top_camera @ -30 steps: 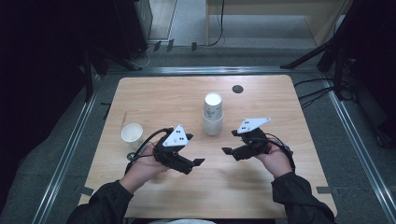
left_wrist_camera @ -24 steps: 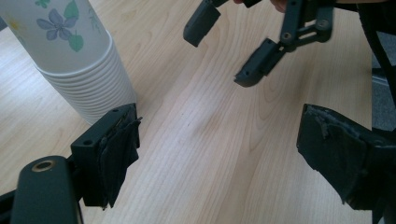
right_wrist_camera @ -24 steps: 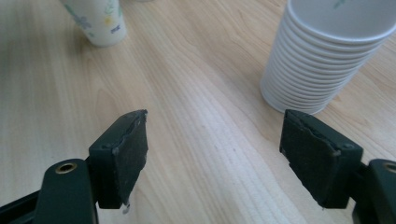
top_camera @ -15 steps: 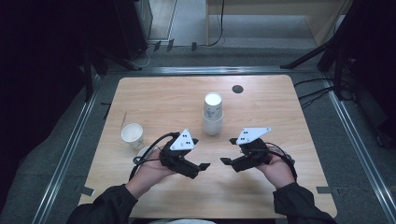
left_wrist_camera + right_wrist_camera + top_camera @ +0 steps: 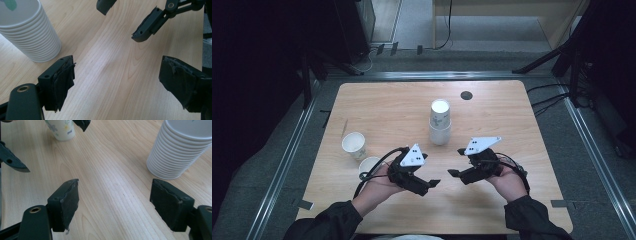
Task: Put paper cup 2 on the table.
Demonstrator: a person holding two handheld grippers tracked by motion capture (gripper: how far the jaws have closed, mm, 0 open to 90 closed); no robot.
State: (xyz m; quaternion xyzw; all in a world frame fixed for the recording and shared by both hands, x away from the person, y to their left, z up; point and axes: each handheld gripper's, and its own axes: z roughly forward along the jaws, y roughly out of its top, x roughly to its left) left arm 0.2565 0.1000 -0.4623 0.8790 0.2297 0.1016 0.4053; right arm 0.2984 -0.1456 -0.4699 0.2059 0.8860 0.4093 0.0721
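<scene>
Wood-grain table (image 5: pixel 392 107) carries a stack of white paper cups (image 5: pixel 439 122) near its middle; stack is the landmark. Left gripper (image 5: pixel 434 183) sits on the person's side of the stack, offset to the left, jaws standing wide with only bare wood between them. Right gripper (image 5: pixel 453 173) sits on the person's side of the stack too, offset to the right, jaws also wide, nothing held. Both grippers' tips point at each other, close but apart, neither touching the stack. Left gripper view: left gripper (image 5: pixel 116 77) has the stack (image 5: pixel 30 32) just beyond its left jaw, clear of the pad; the right gripper's jaws show farther off at the top. Right gripper view: right gripper (image 5: pixel 113 202) has the stack (image 5: pixel 182 147) beyond its right jaw, not touching; a single printed cup (image 5: pixel 61 128) stands farther off at top left. In the high view that single cup (image 5: pixel 354 145) stands well left of the stack, with a second single cup (image 5: pixel 368 165) just beside it, partly behind the left gripper's cable. A small dark disc (image 5: pixel 466 95) lies beyond the stack, toward the far edge.
</scene>
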